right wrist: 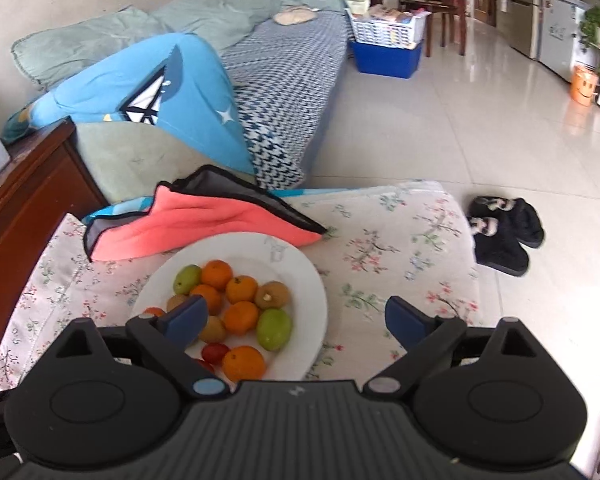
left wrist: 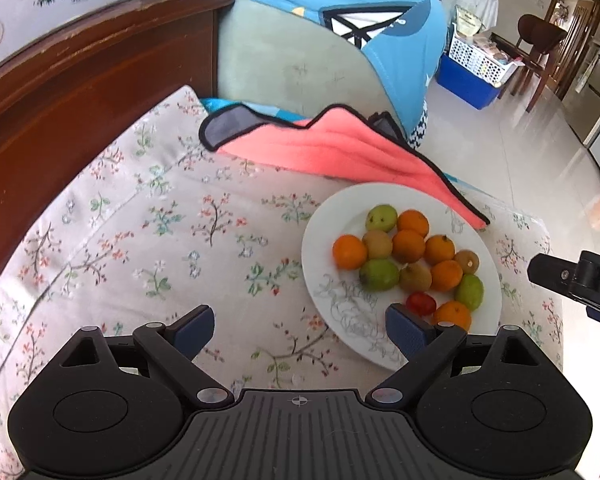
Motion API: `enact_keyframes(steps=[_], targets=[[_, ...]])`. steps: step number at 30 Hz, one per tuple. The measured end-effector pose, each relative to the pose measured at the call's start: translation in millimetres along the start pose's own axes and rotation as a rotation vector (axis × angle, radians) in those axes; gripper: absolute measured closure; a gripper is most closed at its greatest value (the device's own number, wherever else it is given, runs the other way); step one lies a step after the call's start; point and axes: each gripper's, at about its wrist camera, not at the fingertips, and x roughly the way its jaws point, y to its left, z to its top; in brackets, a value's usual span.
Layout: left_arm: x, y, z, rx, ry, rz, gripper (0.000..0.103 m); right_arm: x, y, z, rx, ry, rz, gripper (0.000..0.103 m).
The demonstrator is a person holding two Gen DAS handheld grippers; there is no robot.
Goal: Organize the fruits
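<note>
Now both tools released: left tool empty; right tool empty; fruits heaped on plate

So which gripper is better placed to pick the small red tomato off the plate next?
Probably the left gripper. It is open and empty, and the red tomato sits just past its right finger on the white plate's near side. The right gripper, also open, views it low and partly hidden by its left finger.
</note>
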Motion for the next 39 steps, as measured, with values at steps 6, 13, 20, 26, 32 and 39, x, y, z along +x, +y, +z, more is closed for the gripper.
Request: enact_keyframes(steps=[6,13,20,26,32,39], targets=[[-7,1,-9,0.032,0.004,0.006,0.009,-6,-5,-10,0.003,0.039,-0.014,0.008],[-12,0,-15,0.095,0.012,0.035,0.003,-10,2,-26,-0.067,0.091,-0.028,0.007],[-6,3,-11,0.096,0.064,0.066,0.003,-7,15,-32,-0.159,0.1,-0.057,0.006],[-1,1,-5,0.098,0.08,0.091,0.003,-1,14,-30,-0.154,0.115,-0.074,0.004],[5,-6,-3,0.122,0.086,0.109,0.003,3,16,-30,-0.163,0.13,-0.09,0.004],[10,-11,-1,0.139,0.082,0.129,0.003,8,22,-32,-0.197,0.144,-0.106,0.003]])
